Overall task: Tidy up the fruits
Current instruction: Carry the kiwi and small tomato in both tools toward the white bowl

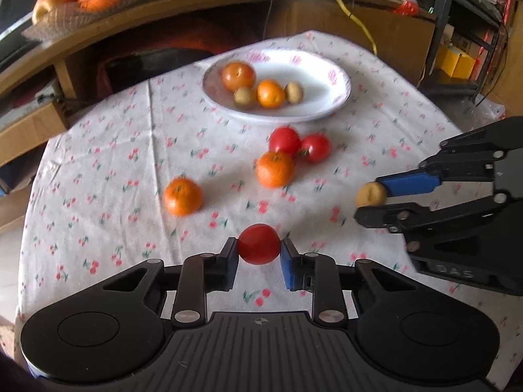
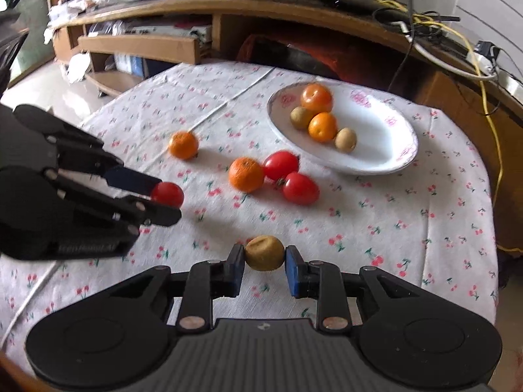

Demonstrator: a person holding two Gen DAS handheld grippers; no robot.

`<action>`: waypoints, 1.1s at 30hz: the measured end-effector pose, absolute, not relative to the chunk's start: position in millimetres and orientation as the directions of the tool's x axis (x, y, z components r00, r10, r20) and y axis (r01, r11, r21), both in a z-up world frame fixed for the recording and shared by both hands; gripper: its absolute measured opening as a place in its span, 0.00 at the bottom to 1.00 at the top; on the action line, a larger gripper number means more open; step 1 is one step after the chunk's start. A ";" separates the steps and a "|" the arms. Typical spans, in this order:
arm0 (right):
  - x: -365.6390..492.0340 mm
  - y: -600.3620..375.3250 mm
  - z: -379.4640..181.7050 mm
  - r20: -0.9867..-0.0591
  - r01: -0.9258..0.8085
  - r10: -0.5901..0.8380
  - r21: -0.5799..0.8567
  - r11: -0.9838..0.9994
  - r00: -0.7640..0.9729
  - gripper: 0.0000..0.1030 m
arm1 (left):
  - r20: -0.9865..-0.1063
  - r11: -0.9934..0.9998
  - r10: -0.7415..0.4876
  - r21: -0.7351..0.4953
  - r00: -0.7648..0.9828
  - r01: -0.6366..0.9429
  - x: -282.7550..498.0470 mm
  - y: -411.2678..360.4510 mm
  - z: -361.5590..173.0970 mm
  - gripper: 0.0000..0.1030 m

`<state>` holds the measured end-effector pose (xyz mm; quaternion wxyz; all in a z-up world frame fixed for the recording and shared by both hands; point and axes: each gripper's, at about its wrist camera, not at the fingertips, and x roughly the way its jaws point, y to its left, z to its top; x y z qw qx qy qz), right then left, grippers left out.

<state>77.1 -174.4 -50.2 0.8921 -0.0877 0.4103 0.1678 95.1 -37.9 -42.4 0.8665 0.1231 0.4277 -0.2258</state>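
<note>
Left gripper [image 1: 259, 249]: its two blue-padded fingers are clamped on a small red tomato [image 1: 258, 243], held above the near edge of the table [image 1: 98, 235].
Right gripper [image 2: 264, 256]: pinched on a brown kiwi [image 2: 264, 253], also lifted over the near edge, to the right of the other tool.
Held fruit: both pieces sit between the pads, clear of the cloth as far as the views show.
Plate [image 1: 340, 98]: white with a pink flowered rim, near the table's far edge. It holds two oranges and two kiwis, grouped in its left half; the right half is bare.
Key relation: the plate lies ahead of both grippers, toward the far edge. From the left wrist it sits ahead and slightly right; from the right wrist, ahead and to the right. Neither gripper looks clearly nearer.
Fruit in between: two red tomatoes [image 1: 299, 143] touching an orange [image 1: 274, 169] lie at the table's middle, between grippers and plate; a second orange [image 1: 182, 196] sits apart, toward the left edge.
Likely next move: carrying each held fruit forward over the loose cluster to the plate.
Surroundings: a floral tablecloth covers the table; beyond the far edge a wooden shelf [image 2: 294, 9] carries a bowl of oranges and cables.
</note>
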 end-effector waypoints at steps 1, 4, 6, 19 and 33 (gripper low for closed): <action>79.0 -175.4 -47.4 -0.755 -0.363 0.226 -0.018 0.932 0.616 0.28 | -0.790 0.868 -0.293 0.017 0.539 0.497 96.3 -40.0 -38.4 0.34; 84.8 -177.4 -39.0 -0.738 -0.344 0.222 -0.014 0.939 0.637 0.28 | -0.772 0.869 -0.307 0.010 0.556 0.494 101.5 -46.7 -29.4 0.34; 89.1 -179.1 -33.8 -0.730 -0.330 0.219 -0.009 0.944 0.647 0.28 | -0.764 0.872 -0.311 0.007 0.565 0.489 106.0 -50.4 -25.2 0.34; 123.0 -197.4 -19.4 -0.688 -0.251 0.183 0.001 0.968 0.702 0.28 | -0.728 0.886 -0.318 0.001 0.607 0.464 144.4 -73.3 -9.0 0.34; 165.5 -217.4 -31.6 -0.691 -0.182 0.140 0.013 0.983 0.709 0.28 | -0.727 0.893 -0.324 -0.022 0.606 0.450 182.7 -92.2 -13.8 0.32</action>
